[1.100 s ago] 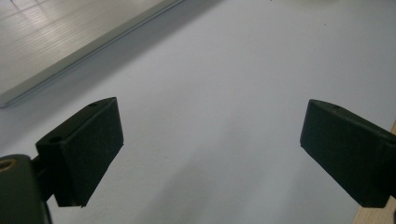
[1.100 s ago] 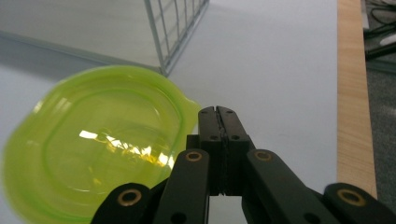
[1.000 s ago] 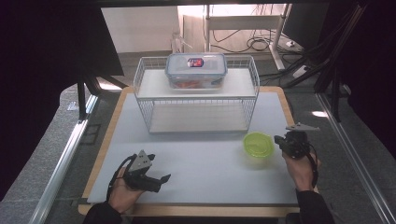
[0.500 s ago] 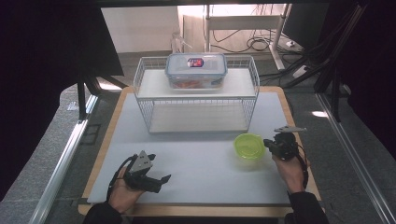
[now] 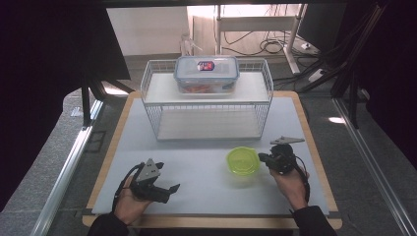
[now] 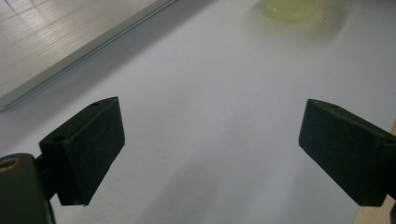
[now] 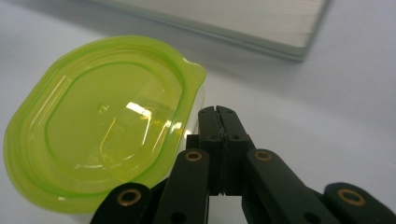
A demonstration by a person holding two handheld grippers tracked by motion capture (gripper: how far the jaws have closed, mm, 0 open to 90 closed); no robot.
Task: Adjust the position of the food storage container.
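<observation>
We worked at a table [image 5: 300, 123] covered by a pale grey mat with a wooden edge, dark curtains at either side and cables on the floor beyond. At the far half of the mat stood a white wire rack [image 5: 206, 105], and on its upper shelf sat a clear lidded food box [image 5: 206, 73] with a blue rim. Near the front right lay a small lime-green container [image 5: 242, 161] with its translucent lid on, flat on the mat and well apart from the rack. Our right gripper [image 5: 262, 158] sat just beside that container at its right edge, its jaws pressed fully together with nothing between them; in the right gripper view the closed tips [image 7: 219, 116] were against the lid's tab side, though we could not tell if they touched it. Our left gripper [image 5: 173, 188] rested low at the front left, jaws spread wide over bare mat, empty.
</observation>
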